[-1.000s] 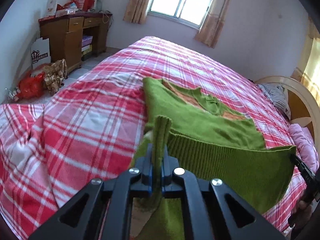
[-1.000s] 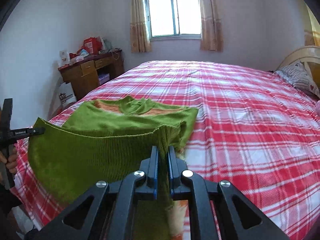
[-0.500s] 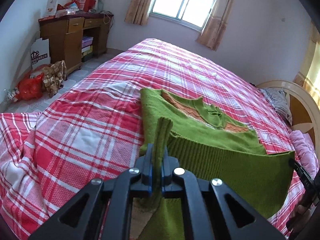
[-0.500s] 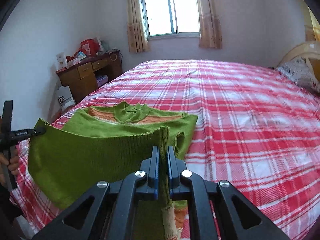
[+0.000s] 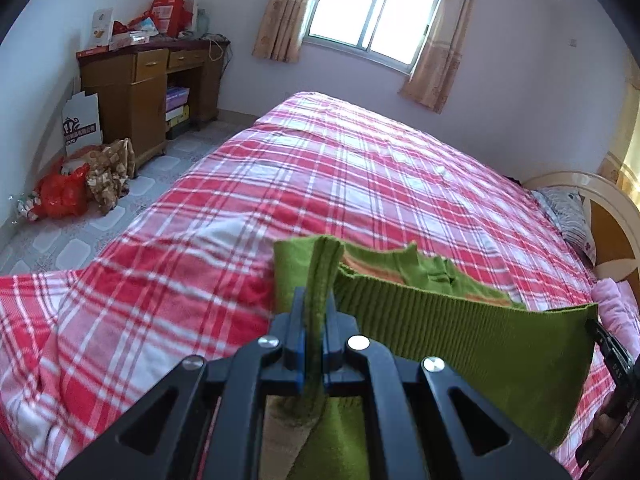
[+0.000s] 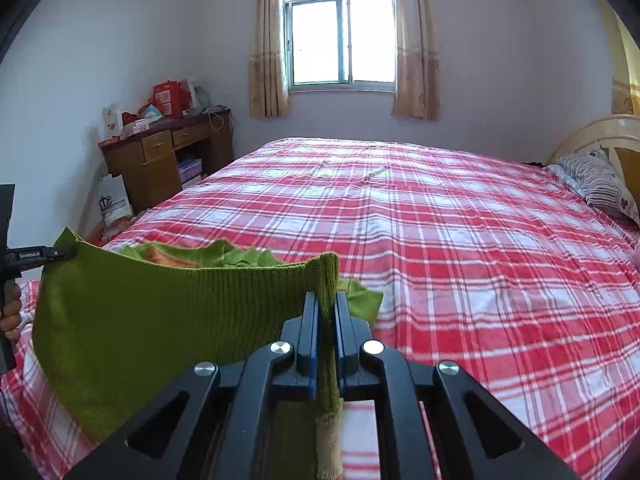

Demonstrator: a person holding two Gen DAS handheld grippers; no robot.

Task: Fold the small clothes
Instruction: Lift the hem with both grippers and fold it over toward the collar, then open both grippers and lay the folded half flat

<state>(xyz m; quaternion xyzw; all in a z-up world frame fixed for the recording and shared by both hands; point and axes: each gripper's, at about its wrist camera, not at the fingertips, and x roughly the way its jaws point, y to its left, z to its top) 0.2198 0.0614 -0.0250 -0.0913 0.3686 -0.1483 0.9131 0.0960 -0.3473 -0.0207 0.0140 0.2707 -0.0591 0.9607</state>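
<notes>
A small green knit sweater (image 5: 472,332) with an orange band near its collar lies partly on the red plaid bed. My left gripper (image 5: 316,312) is shut on one corner of its ribbed hem. My right gripper (image 6: 327,312) is shut on the other hem corner. The hem (image 6: 160,312) is lifted and stretched taut between both grippers, above the collar end, which rests on the bed. The right gripper shows at the right edge of the left wrist view (image 5: 612,360), and the left gripper at the left edge of the right wrist view (image 6: 36,256).
The red plaid bedspread (image 6: 460,232) covers a wide bed. A headboard and pillow (image 6: 600,184) are at the right. A wooden desk (image 5: 140,84) with clutter stands by the far wall, with bags (image 5: 80,188) on the floor beside it.
Both grippers have carried the lifted hem forward over the sweater toward its collar. More of the body is now covered by the raised hem. Both grips are unchanged.
</notes>
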